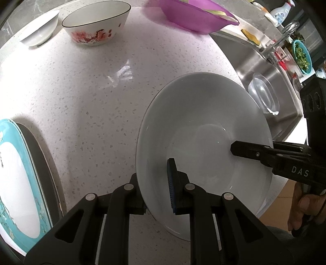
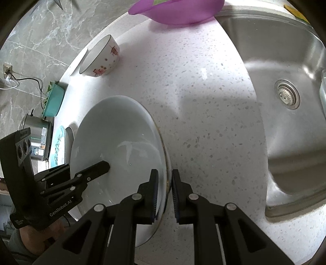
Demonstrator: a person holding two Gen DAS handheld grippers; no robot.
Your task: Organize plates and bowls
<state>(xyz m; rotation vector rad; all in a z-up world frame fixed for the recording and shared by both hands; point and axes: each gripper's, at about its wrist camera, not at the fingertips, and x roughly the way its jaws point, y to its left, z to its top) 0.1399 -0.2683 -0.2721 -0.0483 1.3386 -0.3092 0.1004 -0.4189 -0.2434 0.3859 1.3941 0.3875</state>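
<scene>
A large white bowl (image 1: pixel 203 126) sits on the speckled counter (image 1: pixel 91 102), seen also in the right wrist view (image 2: pixel 118 130). My left gripper (image 1: pixel 156 187) is shut on its near rim, one finger inside, one outside. My right gripper (image 2: pixel 165 193) is shut on the opposite rim the same way; it shows in the left wrist view (image 1: pixel 248 151). The left gripper shows in the right wrist view (image 2: pixel 95 169). A red-flowered bowl (image 1: pixel 95 26) and a small white bowl (image 1: pixel 39 28) stand at the back. A teal-rimmed plate (image 1: pixel 16 183) lies at the left.
A steel sink (image 2: pixel 285 102) lies to the right with a clear glass lid (image 1: pixel 264 93) in it. A purple basin (image 1: pixel 193 14) stands at the back. A teal tub (image 2: pixel 54 102) and a steel pot (image 2: pixel 38 138) stand at the far left.
</scene>
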